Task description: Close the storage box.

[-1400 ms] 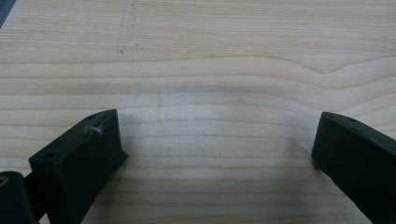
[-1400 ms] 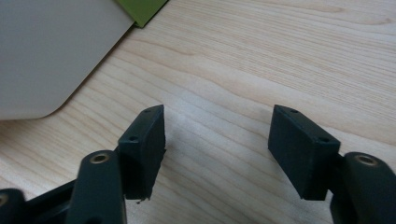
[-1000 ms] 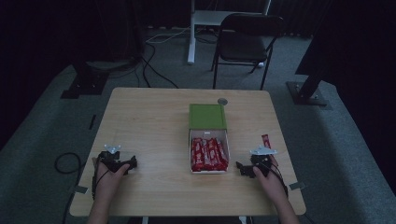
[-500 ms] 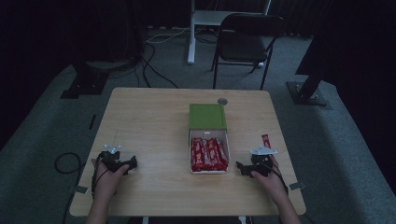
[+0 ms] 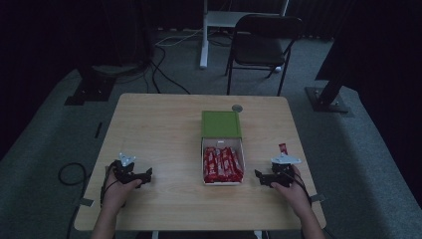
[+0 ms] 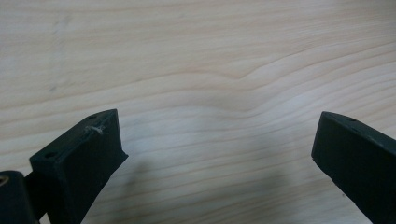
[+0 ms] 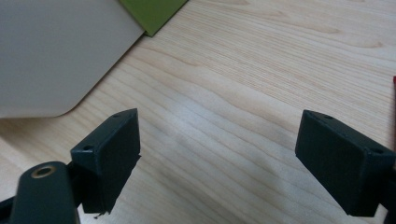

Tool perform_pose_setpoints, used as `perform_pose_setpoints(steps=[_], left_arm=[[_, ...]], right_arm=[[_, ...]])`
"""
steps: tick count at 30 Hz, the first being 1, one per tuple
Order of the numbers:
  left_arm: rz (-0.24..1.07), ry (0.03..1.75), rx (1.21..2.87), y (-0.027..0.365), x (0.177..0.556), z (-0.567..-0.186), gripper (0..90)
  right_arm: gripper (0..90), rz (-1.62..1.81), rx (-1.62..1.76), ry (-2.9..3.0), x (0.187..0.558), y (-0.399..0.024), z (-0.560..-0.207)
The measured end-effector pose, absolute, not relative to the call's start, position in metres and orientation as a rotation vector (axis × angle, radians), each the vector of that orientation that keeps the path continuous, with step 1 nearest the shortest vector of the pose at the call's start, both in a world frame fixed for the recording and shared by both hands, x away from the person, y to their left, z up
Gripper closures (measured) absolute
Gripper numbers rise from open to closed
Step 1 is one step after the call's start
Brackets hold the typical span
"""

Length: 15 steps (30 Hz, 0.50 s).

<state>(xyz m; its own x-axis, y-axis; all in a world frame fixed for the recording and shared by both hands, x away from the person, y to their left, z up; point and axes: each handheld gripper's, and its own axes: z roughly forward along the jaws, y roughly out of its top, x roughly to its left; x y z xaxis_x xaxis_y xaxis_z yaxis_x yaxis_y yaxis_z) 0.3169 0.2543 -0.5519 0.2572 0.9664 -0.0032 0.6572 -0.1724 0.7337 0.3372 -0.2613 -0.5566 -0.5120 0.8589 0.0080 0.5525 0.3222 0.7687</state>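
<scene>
A loose bar [image 5: 282,148] lay right of the box [image 5: 222,162], its length running away from the person, just beyond the right gripper [image 5: 263,178]; both grippers gaped, empty.

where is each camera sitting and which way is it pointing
High view: fixed above the person's side of the table, looking forward and down; shows both forearms, the left gripper, the right gripper and the open box of red bars.
Left gripper view: rides the left gripper, facing bare wood between its open fingers.
Right gripper view: rides the right gripper, facing wood; open fingers below.
Shared: the box's pale wall and green lid appear in the high and right gripper views.
</scene>
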Motion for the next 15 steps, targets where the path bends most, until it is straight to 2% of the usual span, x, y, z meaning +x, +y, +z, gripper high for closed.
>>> perform_pose_setpoints(steps=[7, 15], left_arm=[[0.592, 1.351, 1.948, 0.231, 0.313, -0.545, 2.6], [0.599, 1.217, 1.972, 0.199, 0.304, -0.534, 2.6]], right_arm=[[13.2, 1.069, 1.26, 2.177, 0.333, -0.262, -0.551], [12.3, 1.09, 1.247, 2.181, 0.33, -0.261, -0.546]])
